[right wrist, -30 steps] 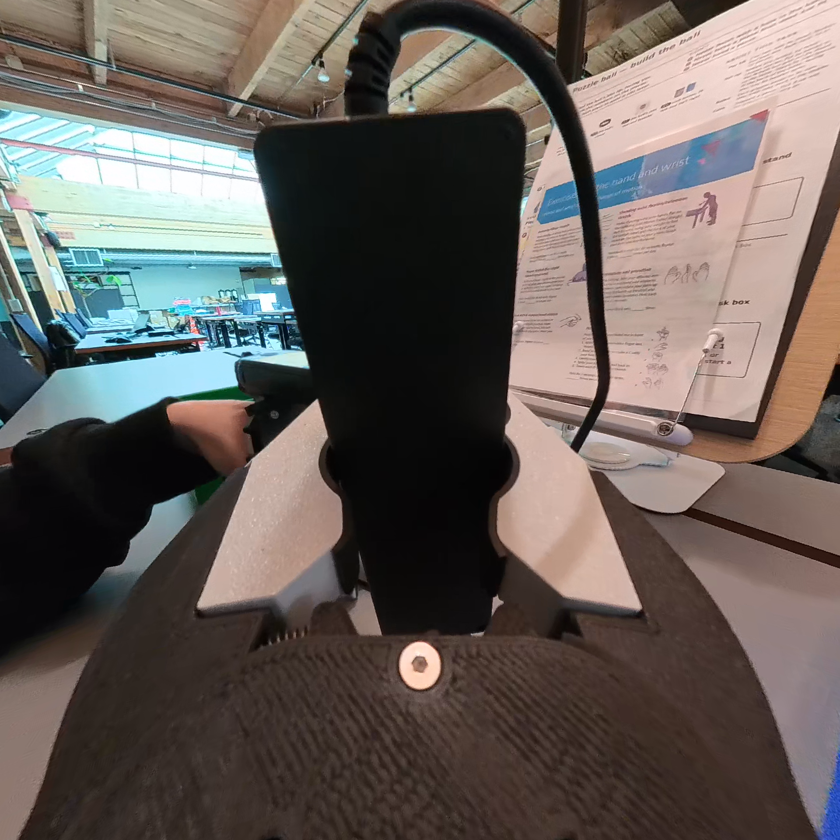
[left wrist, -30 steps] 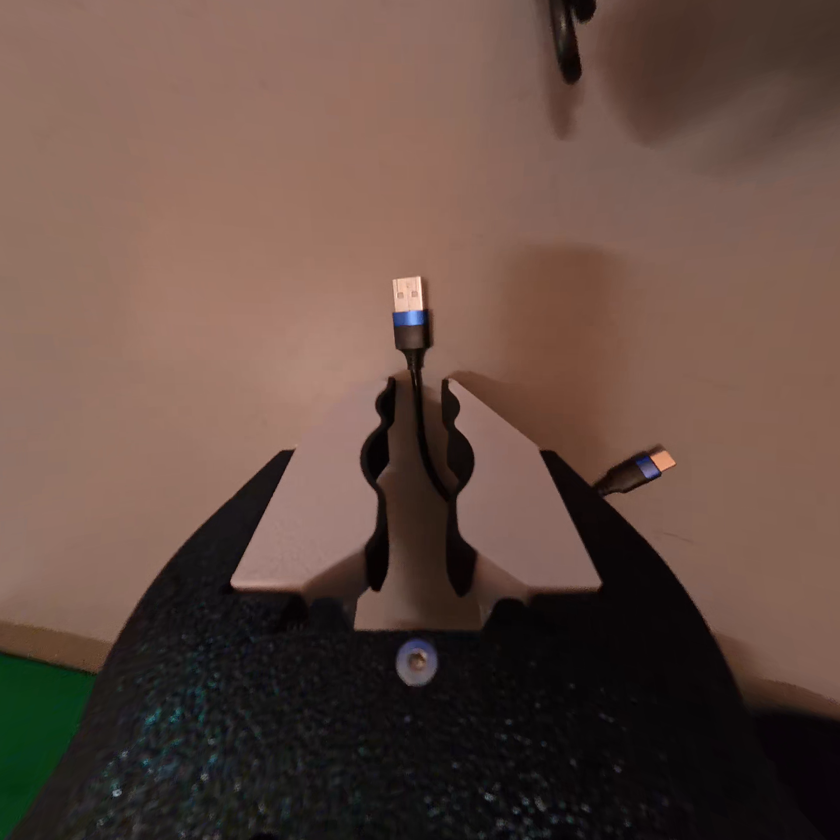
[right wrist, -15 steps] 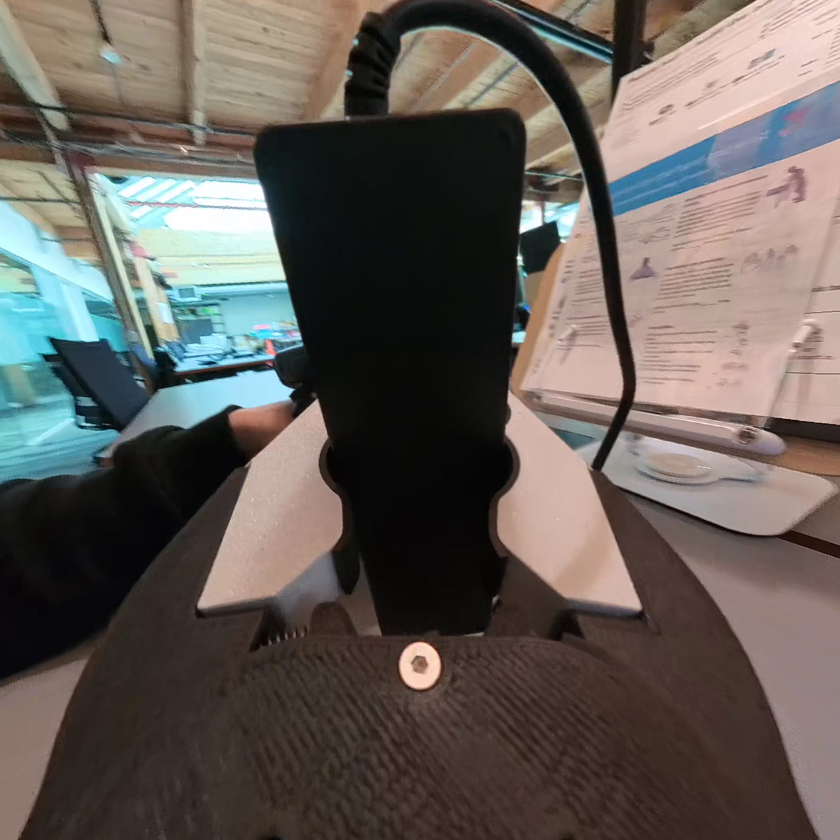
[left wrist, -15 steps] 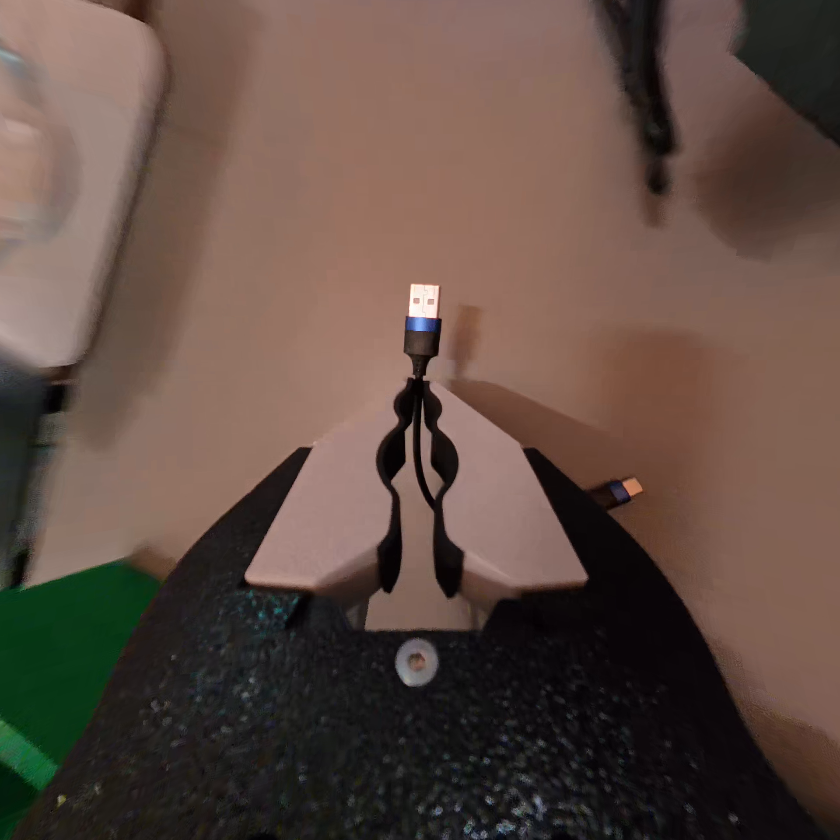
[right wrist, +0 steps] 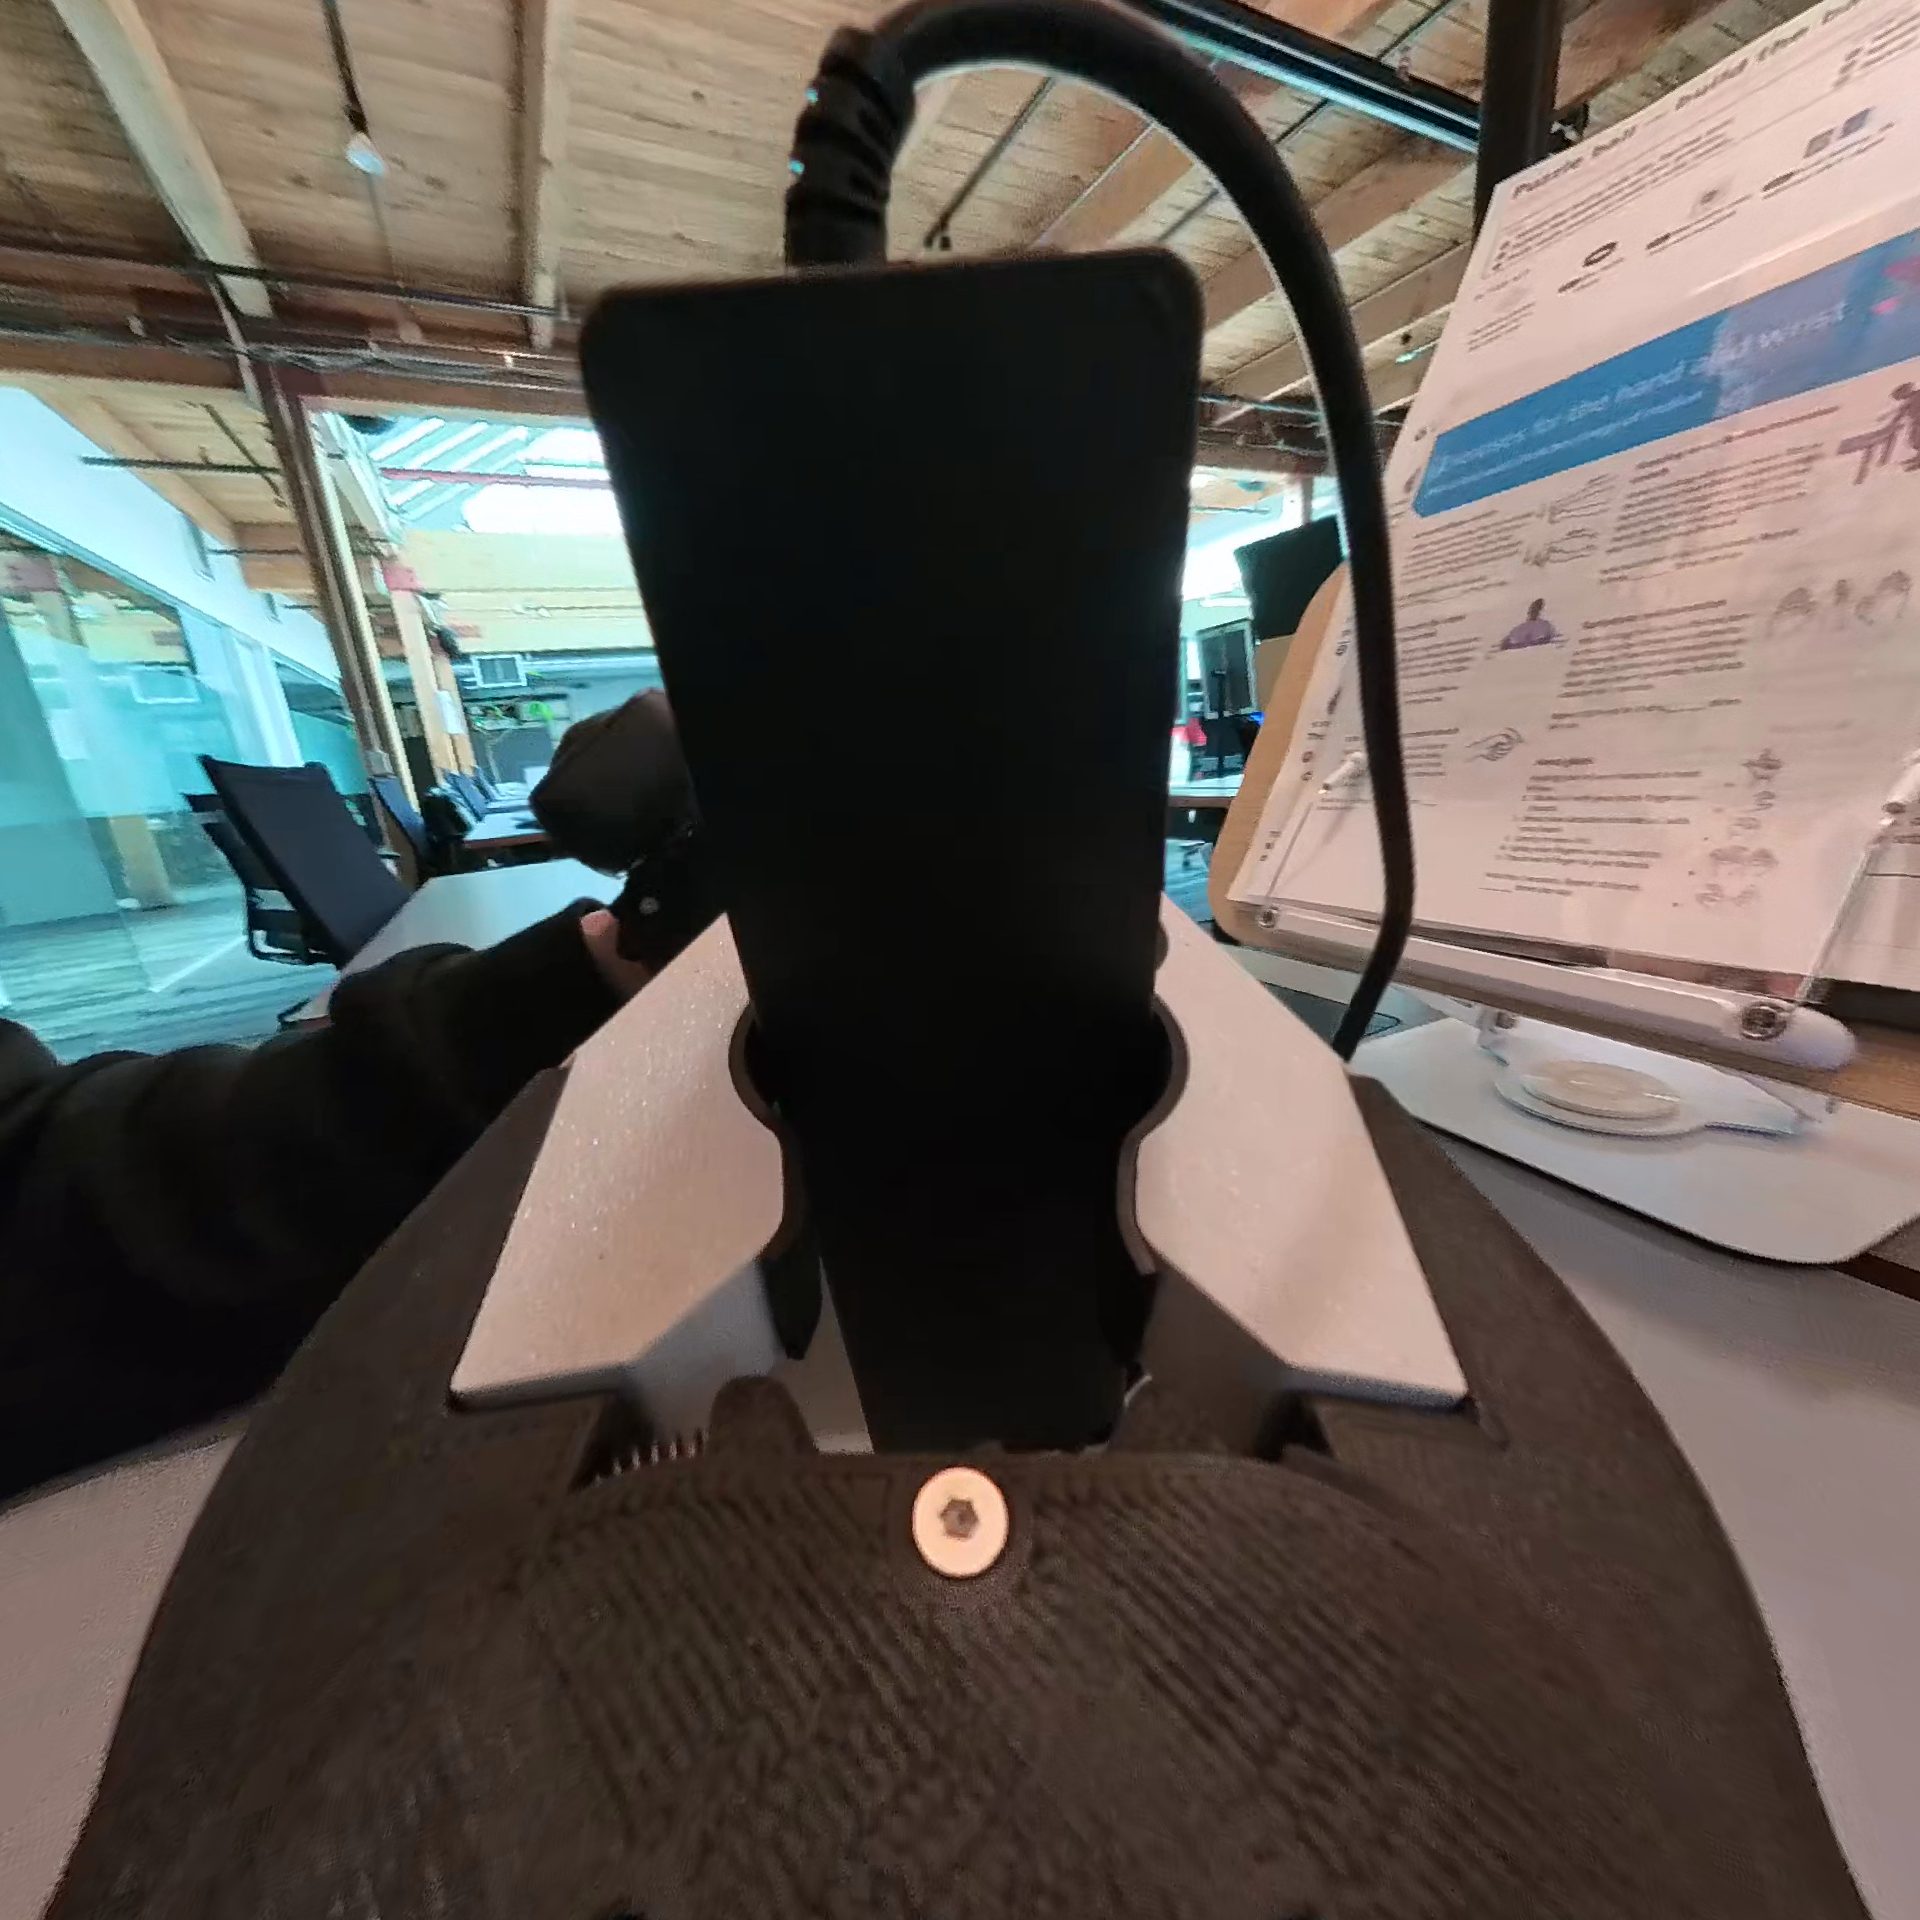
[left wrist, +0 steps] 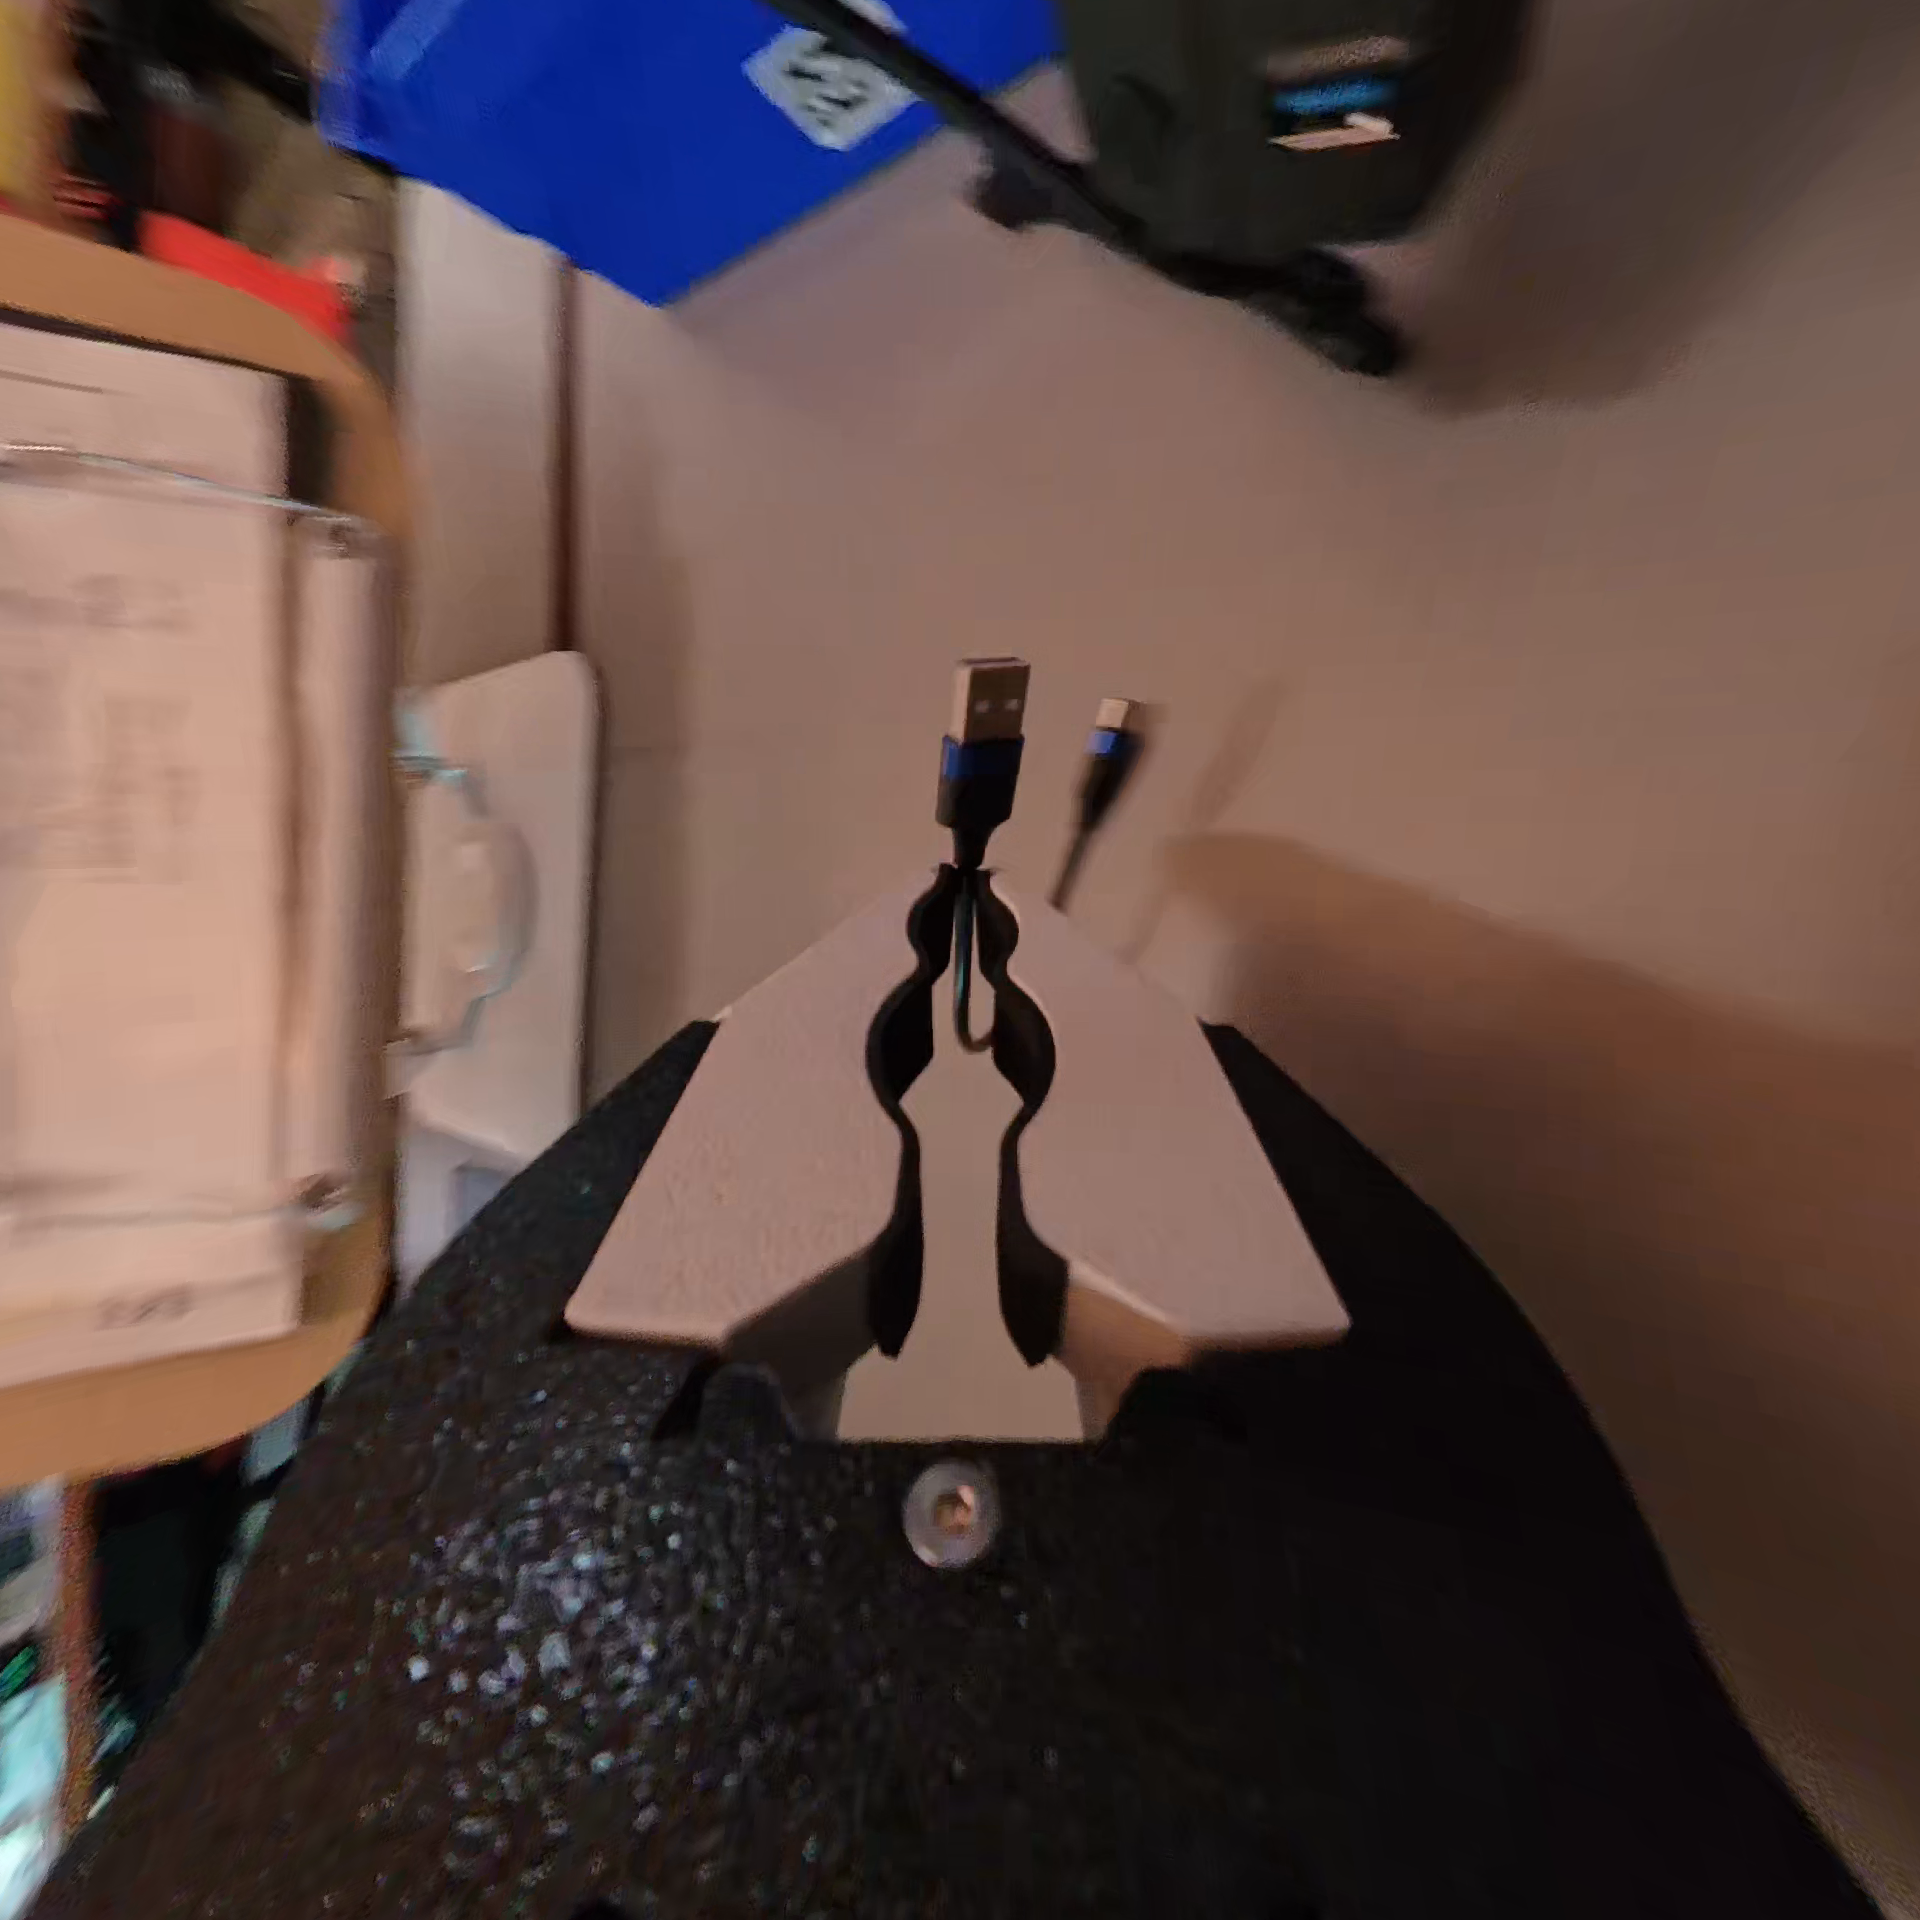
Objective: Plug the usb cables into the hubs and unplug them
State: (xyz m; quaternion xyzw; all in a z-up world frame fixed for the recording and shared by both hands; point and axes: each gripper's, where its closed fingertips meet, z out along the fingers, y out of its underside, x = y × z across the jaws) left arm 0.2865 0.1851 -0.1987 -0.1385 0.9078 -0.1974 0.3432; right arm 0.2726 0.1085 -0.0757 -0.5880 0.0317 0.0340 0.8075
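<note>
In the left wrist view my left gripper (left wrist: 966,883) is shut on the thin black cable just behind its USB-A plug (left wrist: 987,727), which has a silver tip and a blue ring and sticks out forward. The cable's other end, a small plug with a blue ring (left wrist: 1107,748), hangs just to the right. The black hub (left wrist: 1278,114) with a blue port shows blurred at the top right. In the right wrist view my right gripper (right wrist: 956,997) is shut on that flat black hub (right wrist: 904,727), held upright, its thick black cord (right wrist: 1340,520) looping over the top and down the right side.
A document stand with printed sheets (right wrist: 1662,582) stands on a white base (right wrist: 1714,1164) at the right of the grey table; it also shows blurred in the left wrist view (left wrist: 156,831). A blue box (left wrist: 644,125) lies at the far side. A black sleeve (right wrist: 260,1143) reaches in from the left.
My left gripper closed on the cable, lifted it off the table and swung round; the stand and blue box came into view. My right gripper tilted up, still holding the hub.
</note>
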